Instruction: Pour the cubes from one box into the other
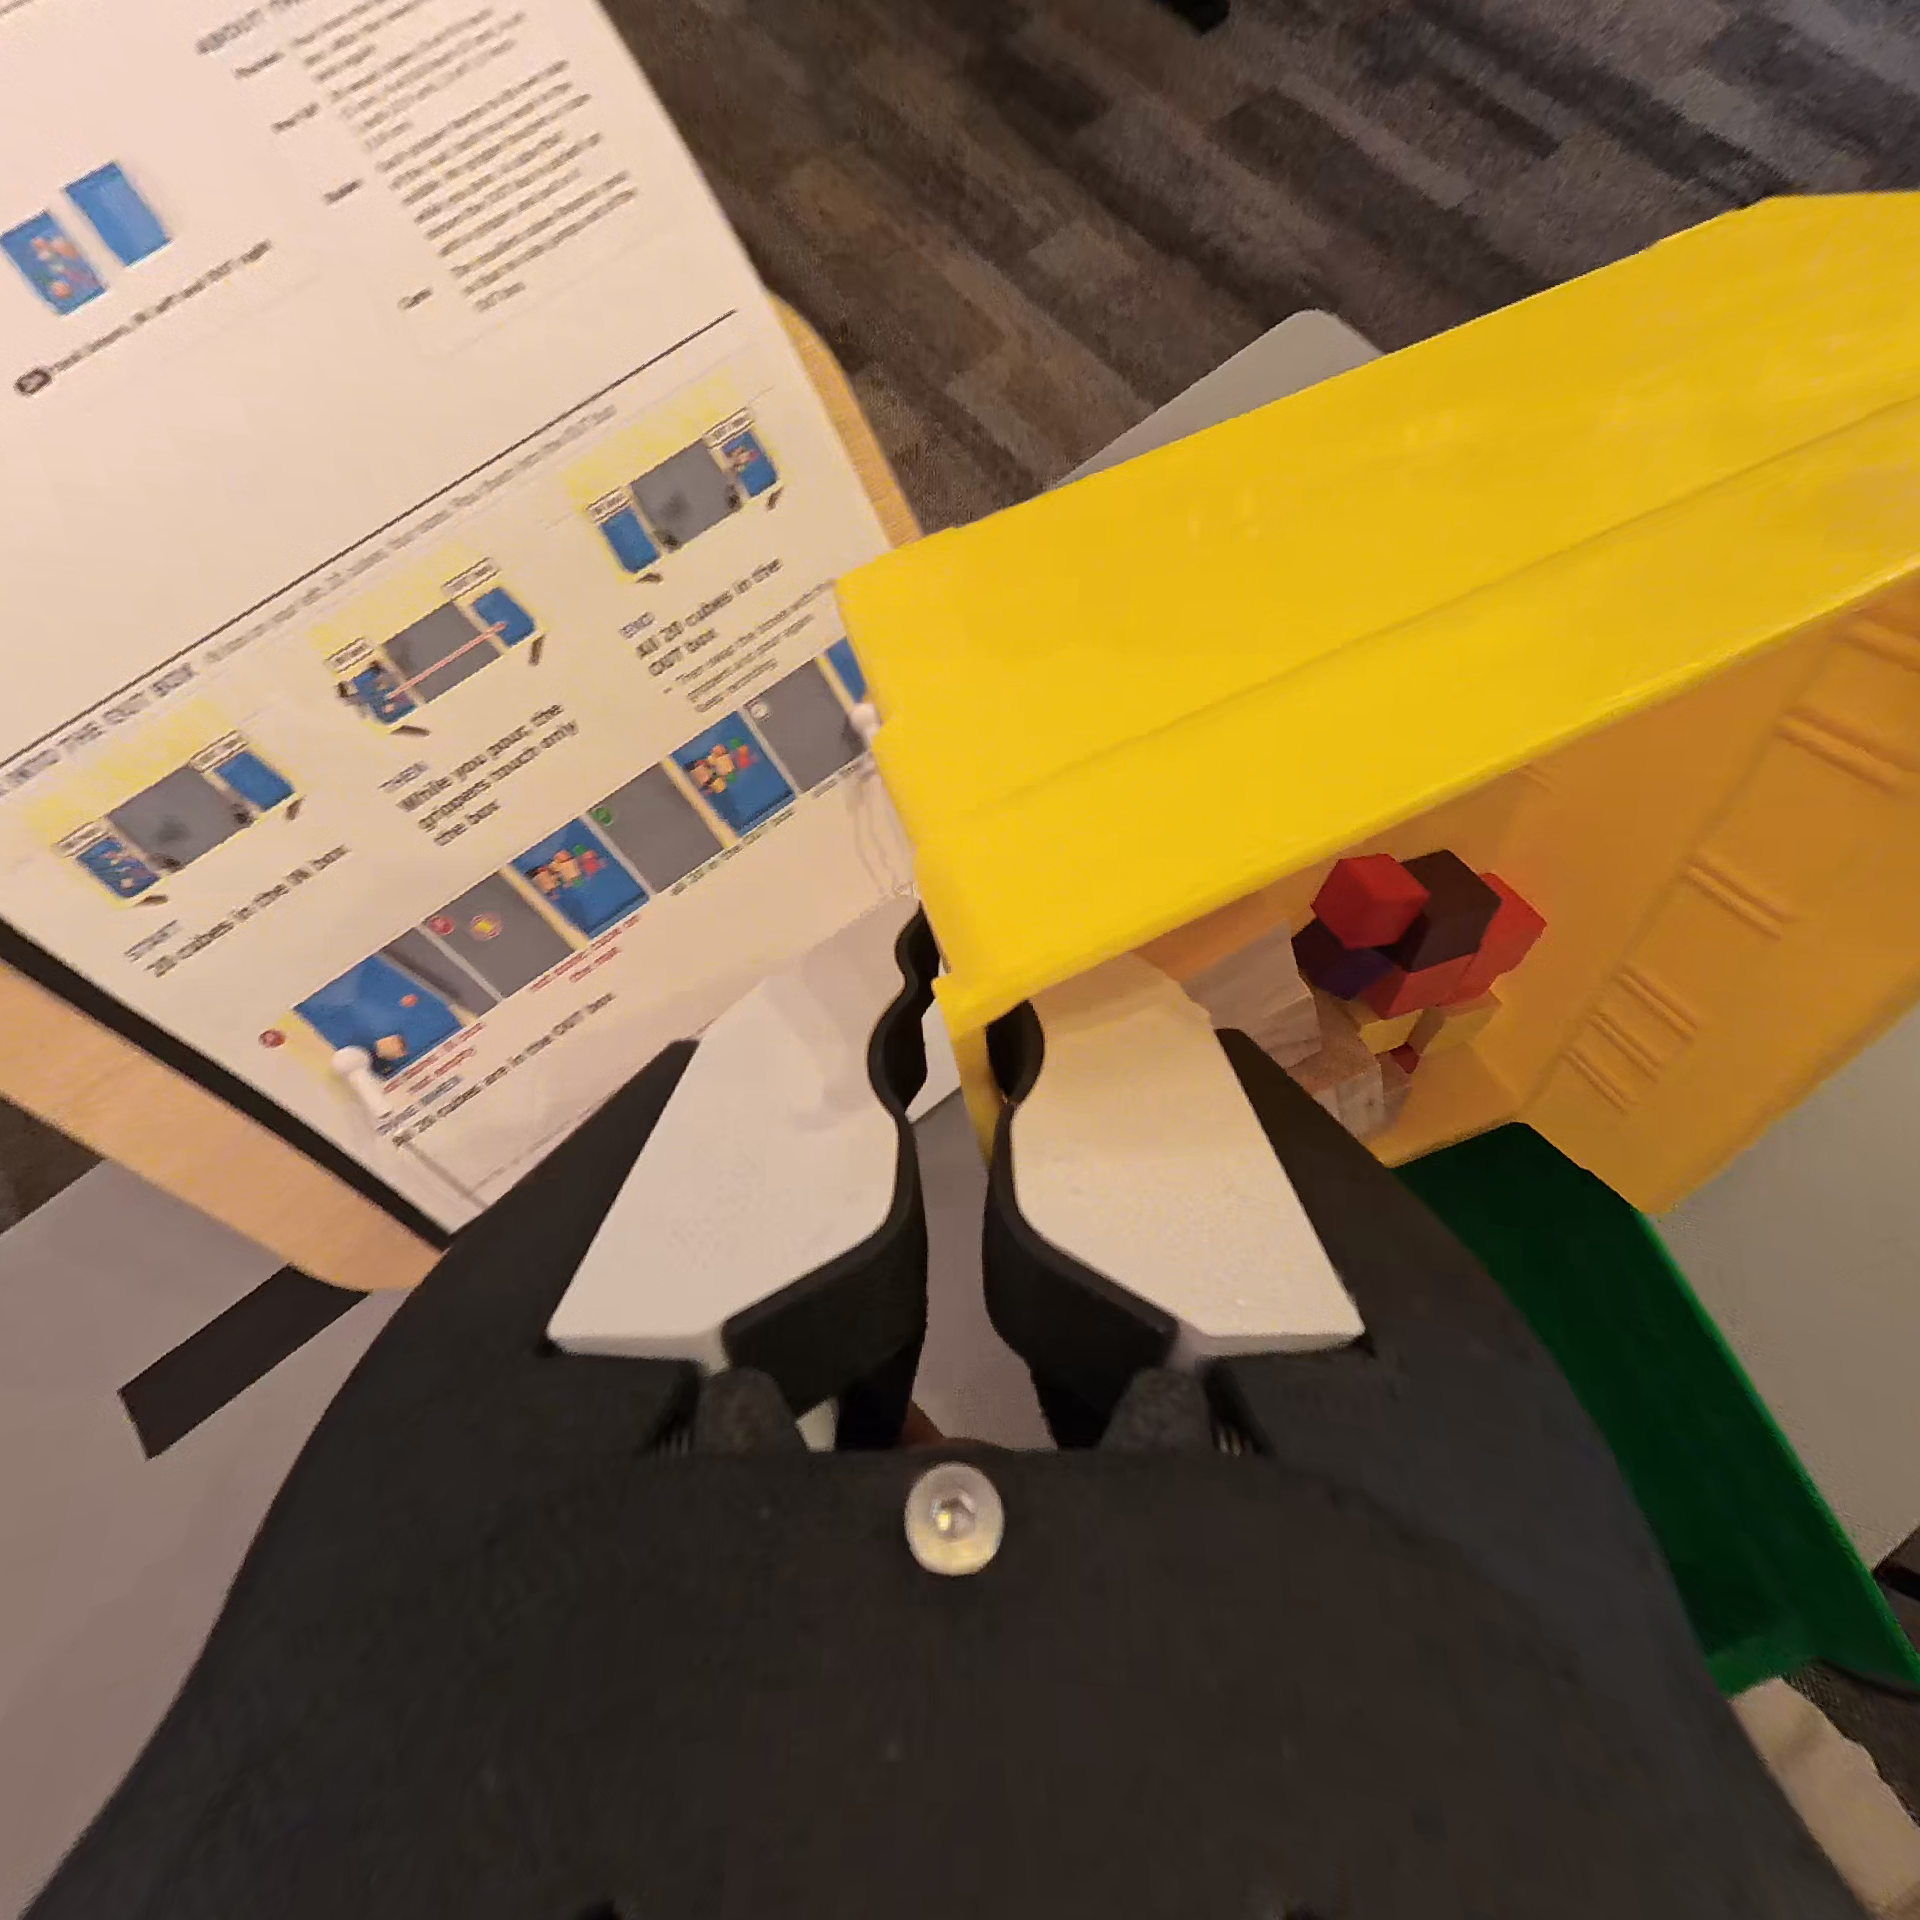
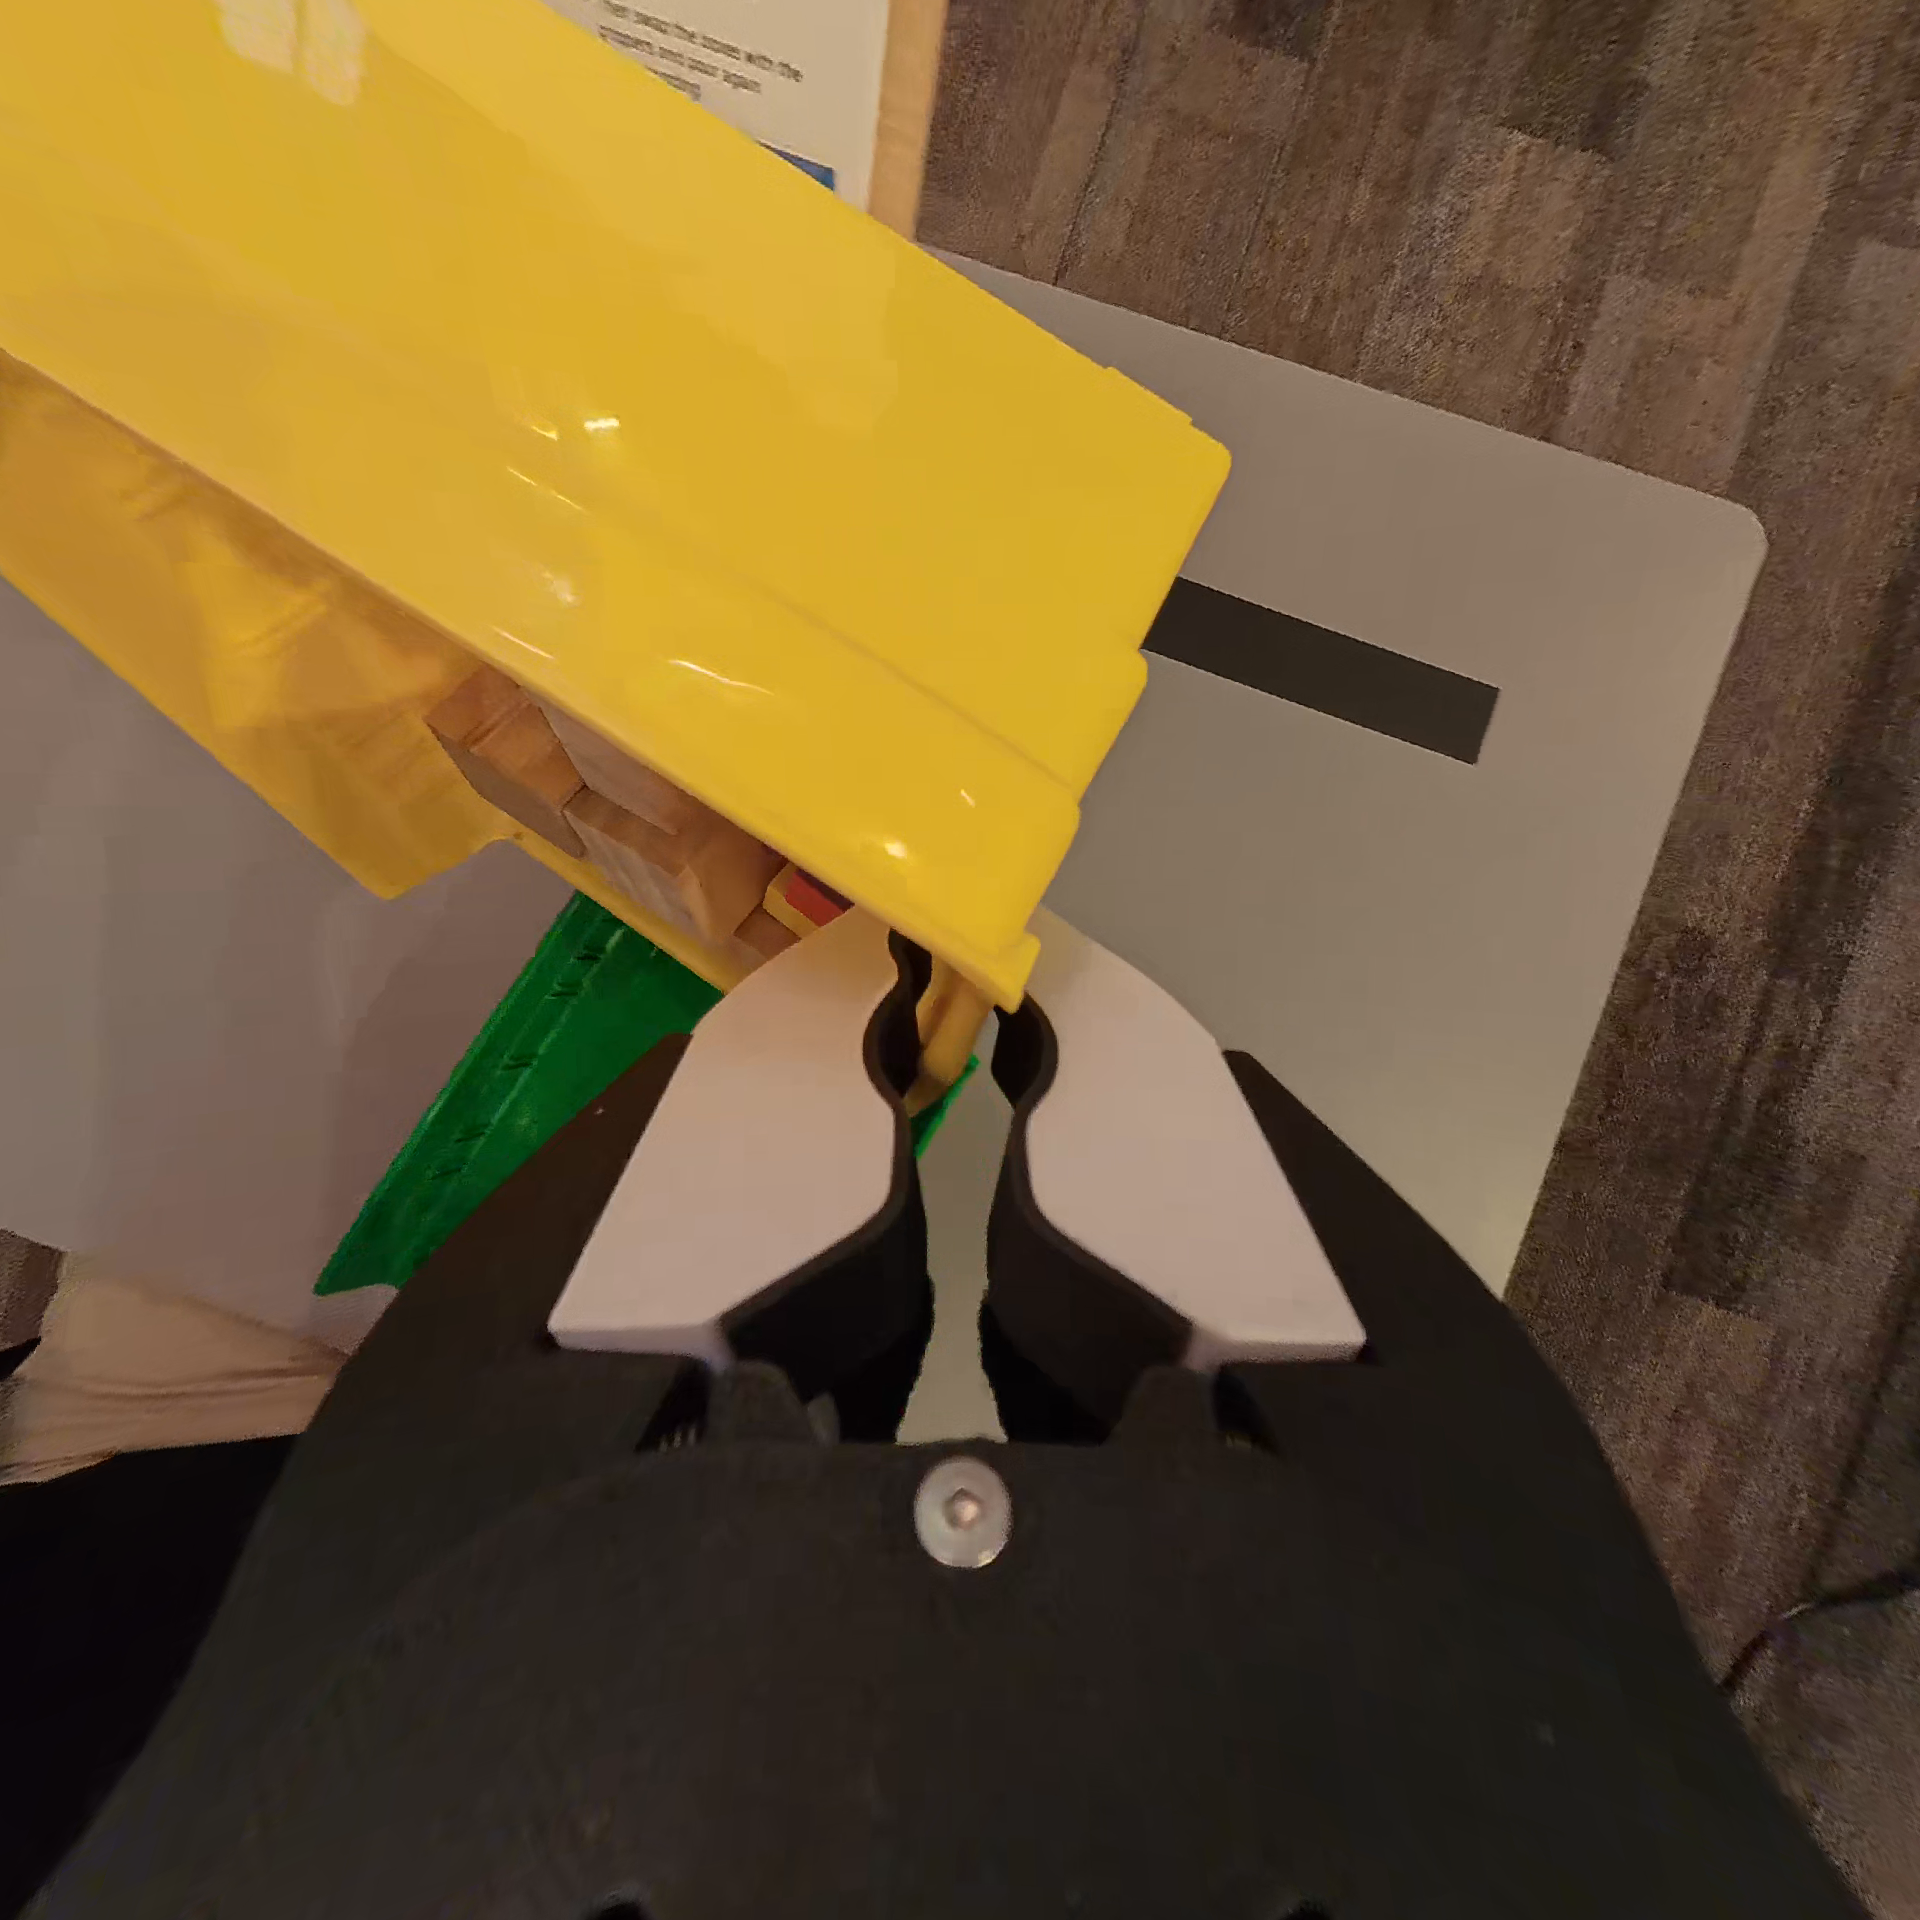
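Observation:
A yellow box (image 1: 1351,644) is held tilted up on its side, opening turned downward over a green box (image 1: 1621,1382). My left gripper (image 1: 961,1029) is shut on the yellow box's rim at one corner. My right gripper (image 2: 961,1013) is shut on the yellow box (image 2: 582,416) rim at the other corner. Red, dark purple and plain wooden cubes (image 1: 1413,935) are piled at the low edge inside the yellow box. In the right wrist view wooden cubes (image 2: 623,821) sit at the lip above the green box (image 2: 499,1101). The green box's inside is hidden.
A printed instruction sheet (image 1: 343,540) lies on a wooden board (image 1: 187,1122) at the left. The boxes are over a grey mat (image 2: 1403,935) with a black tape strip (image 2: 1320,665). Patterned carpet (image 2: 1558,208) surrounds it.

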A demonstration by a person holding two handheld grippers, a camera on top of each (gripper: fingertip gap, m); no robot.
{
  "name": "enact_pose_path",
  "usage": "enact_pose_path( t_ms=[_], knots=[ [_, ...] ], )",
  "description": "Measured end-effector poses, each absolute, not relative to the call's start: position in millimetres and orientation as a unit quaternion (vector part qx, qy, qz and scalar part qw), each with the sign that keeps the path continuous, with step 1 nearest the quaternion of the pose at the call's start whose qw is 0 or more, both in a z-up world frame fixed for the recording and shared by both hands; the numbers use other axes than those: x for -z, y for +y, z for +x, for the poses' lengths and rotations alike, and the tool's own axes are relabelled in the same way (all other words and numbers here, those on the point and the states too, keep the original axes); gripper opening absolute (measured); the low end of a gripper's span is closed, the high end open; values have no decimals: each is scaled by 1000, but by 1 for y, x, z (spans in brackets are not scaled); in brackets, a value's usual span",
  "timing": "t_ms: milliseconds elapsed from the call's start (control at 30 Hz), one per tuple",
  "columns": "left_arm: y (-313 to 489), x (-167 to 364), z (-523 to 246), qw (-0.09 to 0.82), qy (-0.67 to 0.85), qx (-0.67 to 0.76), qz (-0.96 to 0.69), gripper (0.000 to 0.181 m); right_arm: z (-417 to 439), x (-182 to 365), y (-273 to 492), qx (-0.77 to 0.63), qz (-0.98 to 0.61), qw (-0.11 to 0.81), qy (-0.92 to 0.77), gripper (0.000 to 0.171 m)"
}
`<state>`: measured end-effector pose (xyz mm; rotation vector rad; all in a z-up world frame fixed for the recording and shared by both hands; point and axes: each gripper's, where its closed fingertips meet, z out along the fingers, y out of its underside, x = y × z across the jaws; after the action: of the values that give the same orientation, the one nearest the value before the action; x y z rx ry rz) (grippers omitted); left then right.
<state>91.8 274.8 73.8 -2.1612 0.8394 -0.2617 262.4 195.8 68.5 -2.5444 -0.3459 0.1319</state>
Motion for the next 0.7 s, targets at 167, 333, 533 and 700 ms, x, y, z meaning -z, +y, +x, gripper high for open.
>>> enact_pose_path(
  t_ms=[167, 333, 533, 700],
  knots=[
    [266, -71, 113, 424, 334, 118, -834, 7, 279, -66, 180, -25, -943, 307, -124, 4],
    [256, -67, 121, 445, 341, 122, -819, 6, 283, -57, 166, -18, -936, 329, -123, 5],
    [246, -67, 124, 486, 334, 129, -797, 6, 286, -58, 156, 1, -925, 359, -124, 5],
    [240, -67, 125, 497, 334, 143, -788, 6, 284, -61, 148, 18, -917, 379, -127, 5]
  ],
)
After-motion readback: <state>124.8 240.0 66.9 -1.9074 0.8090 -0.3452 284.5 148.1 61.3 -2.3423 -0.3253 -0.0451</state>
